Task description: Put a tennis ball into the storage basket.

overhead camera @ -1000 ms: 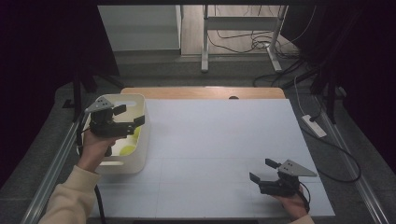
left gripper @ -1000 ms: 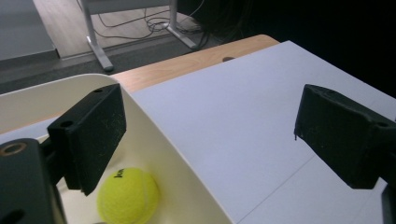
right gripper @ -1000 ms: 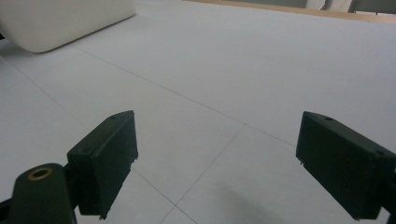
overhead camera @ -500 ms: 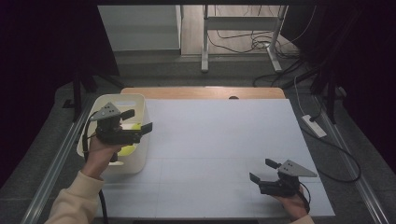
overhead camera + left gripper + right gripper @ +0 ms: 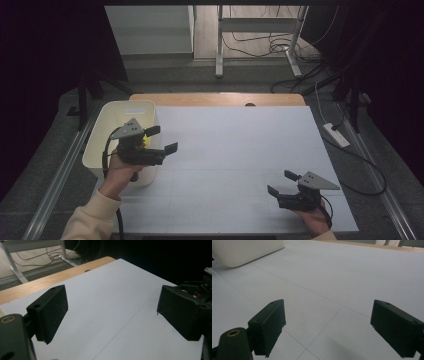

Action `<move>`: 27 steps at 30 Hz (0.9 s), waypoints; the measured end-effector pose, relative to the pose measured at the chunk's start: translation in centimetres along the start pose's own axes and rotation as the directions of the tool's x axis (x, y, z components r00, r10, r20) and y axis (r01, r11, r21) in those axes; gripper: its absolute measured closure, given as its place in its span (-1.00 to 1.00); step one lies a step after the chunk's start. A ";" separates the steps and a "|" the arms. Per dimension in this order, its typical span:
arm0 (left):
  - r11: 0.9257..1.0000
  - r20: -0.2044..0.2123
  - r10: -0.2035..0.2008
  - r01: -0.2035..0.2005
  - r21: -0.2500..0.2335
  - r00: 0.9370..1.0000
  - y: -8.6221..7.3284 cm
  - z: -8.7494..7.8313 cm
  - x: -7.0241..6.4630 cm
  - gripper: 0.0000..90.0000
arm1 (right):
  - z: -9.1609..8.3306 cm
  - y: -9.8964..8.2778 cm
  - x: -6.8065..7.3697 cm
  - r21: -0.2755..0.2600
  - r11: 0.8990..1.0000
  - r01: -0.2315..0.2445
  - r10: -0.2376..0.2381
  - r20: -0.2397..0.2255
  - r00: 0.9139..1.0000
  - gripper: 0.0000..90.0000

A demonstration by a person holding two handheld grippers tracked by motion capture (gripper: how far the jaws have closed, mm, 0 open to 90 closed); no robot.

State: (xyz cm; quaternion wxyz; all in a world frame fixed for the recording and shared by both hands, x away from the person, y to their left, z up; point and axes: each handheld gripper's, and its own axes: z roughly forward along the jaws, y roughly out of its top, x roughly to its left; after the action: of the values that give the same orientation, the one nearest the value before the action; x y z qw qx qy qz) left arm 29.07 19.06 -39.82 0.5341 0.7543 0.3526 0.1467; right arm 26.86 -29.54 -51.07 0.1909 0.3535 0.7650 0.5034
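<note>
Bin [image 5: 107, 145] sits just beside the left gripper [image 5: 161, 140]; both grippers (right gripper [image 5: 283, 182] too) stand apart and empty, so lower slowly before closing.

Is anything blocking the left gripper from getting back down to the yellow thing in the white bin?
The left gripper itself hangs open over the white bin, covering most of the yellow thing. Apart from the bin's wall, no other thing is visibly between them.

Dim, even light on the pale table [image 5: 240, 150], black surroundings, soft shadows, and near tool pads slightly blurred.
</note>
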 end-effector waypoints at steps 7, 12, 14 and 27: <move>1.000 0.044 0.015 -0.015 0.006 0.999 -1.0 0.7 -1.5 -0.77 | 0.0 0.0 0.0 0.000 1.000 0.004 -0.004 0.002 1.000 -0.72; 0.999 0.043 0.045 -0.046 0.016 0.998 -1.8 1.3 -2.5 -0.77 | -0.1 0.0 0.0 0.000 1.000 0.001 -0.001 -0.001 1.000 -0.72; 0.999 0.061 0.040 -0.041 0.020 0.997 -2.5 1.8 -2.8 -0.77 | -0.1 0.0 0.0 -0.001 1.000 0.000 0.000 -0.001 1.000 -0.72; 0.982 -0.002 0.185 -0.185 0.033 0.983 -5.2 2.7 -6.1 -0.77 | -0.1 0.0 0.1 -0.003 1.000 0.001 -0.001 0.002 1.000 -0.72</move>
State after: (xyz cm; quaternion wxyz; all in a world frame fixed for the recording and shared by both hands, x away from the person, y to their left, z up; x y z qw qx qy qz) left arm 24.40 13.89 -44.65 0.5051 0.7920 0.2844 0.1917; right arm 26.72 -29.57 -51.02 0.1923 0.3532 0.7642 0.5042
